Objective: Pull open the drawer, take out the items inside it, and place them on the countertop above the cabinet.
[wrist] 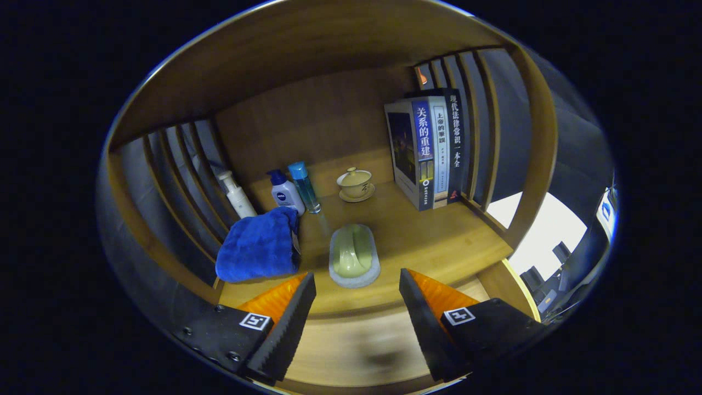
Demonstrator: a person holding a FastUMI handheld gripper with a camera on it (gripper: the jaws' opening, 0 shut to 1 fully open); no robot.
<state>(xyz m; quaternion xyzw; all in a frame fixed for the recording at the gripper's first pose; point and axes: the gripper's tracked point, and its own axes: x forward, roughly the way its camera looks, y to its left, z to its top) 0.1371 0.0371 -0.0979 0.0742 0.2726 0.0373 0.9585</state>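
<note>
— What's the setting in front of you?

— A wooden cabinet nook with a plank back and slatted sides. Its worktop [439, 241] carries everything I can see. Below its front edge a flat wooden face runs under my gripper; I cannot tell whether that is the drawer front.

— And your gripper?

— My gripper [356, 293] has its fingers spread wide apart, with nothing between them. They hover at the front edge of the worktop.

— What lies closest?

— A pale green soap bar on a whitish soap dish [354, 257], just ahead of the fingers and roughly centred between them. To its left sits a folded blue towel [258, 247], close to the left slats.

— Further back?

— Behind the towel stand three bottles: a white pump bottle [237, 195] against the slats, a white bottle with a blue cap [285, 192], and a slim clear-blue bottle [305, 186] just beside it. Right of them, a cream lidded teacup on a saucer [356, 184] stands near the back. A row of upright books [425, 151] leans by the right slats.
</note>
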